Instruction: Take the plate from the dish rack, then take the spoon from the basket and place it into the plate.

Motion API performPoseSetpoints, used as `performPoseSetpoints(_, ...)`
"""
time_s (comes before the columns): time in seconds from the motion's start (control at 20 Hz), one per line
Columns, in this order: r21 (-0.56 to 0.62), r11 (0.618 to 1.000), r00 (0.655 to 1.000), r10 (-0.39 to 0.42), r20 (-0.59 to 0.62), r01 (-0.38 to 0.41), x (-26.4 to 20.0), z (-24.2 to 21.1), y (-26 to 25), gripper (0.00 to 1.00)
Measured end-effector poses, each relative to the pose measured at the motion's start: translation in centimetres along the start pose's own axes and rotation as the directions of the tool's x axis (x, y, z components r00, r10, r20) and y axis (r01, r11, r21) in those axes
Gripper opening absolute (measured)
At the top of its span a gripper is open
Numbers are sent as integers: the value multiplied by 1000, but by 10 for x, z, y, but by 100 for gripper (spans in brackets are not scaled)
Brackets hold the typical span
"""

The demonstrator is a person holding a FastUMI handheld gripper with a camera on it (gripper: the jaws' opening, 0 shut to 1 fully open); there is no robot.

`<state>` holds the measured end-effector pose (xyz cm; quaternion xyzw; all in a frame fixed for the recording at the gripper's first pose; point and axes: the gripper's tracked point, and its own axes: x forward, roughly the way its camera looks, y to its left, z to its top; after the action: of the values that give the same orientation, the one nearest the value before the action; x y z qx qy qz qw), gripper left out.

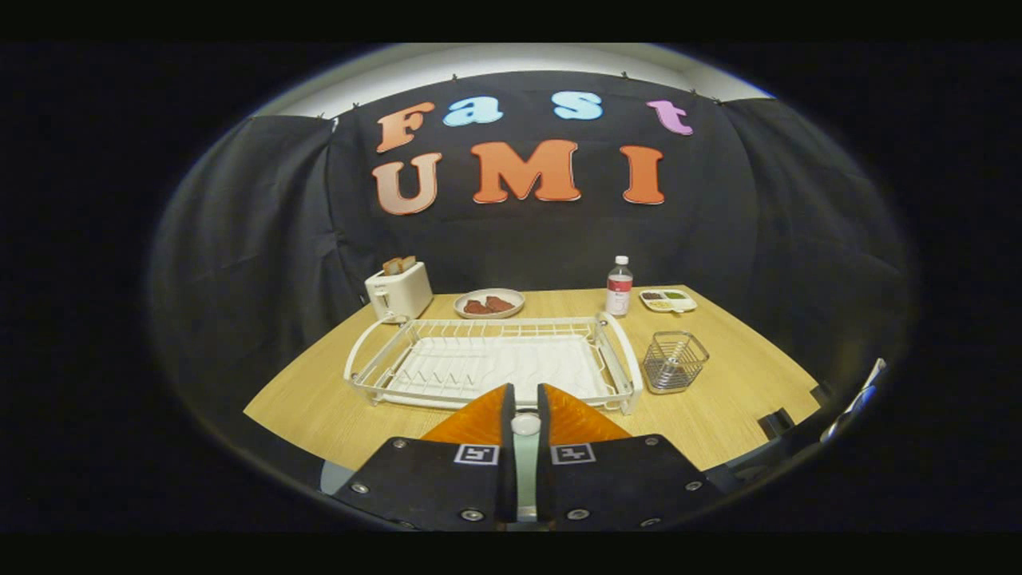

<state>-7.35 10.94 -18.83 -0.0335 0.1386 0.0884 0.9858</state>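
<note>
My gripper is shut on a pale spoon. Its slim handle runs up between the two fingers and ends in a rounded tip near the fingertips. Under the gripper's left side a bit of a pale blue plate peeks out on the wooden table; the rest of it is hidden by the gripper. Just beyond the fingers lies the white dish rack with nothing standing in it. To the right of the rack stands the wire basket, with nothing in it that I can make out.
Behind the rack are a white toaster with bread in it, a plate of dark food, a water bottle and a small divided tray. Dark fixtures sit at the table's near right edge.
</note>
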Motion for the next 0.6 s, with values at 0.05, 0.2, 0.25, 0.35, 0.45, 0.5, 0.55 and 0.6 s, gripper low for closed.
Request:
performPoseSetpoints(0.05, -6, 1000, 1000, 7, -9, -7, 4, -5, 4, 9)
performPoseSetpoints(0.2, -25, 999, 999, 28, -37, -28, 16, -20, 14, 9)
performPoseSetpoints(0.25, -31, 999, 999, 33, -43, -34, 18, -24, 16, 10)
performPoseSetpoints(0.35, -39, 998, 998, 46, -51, -48, 24, -29, 22, 10)
performPoseSetpoints(0.45, -53, 997, 997, 56, -48, -58, 29, -32, 26, 10)
performPoseSetpoints(0.5, -63, 996, 997, 58, -54, -62, 31, -36, 27, 10)
performPoseSetpoints(0.55, -69, 995, 996, 61, -63, -65, 33, -39, 28, 10)
performPoseSetpoints(0.6, -74, 995, 996, 60, -73, -66, 35, -43, 28, 10)
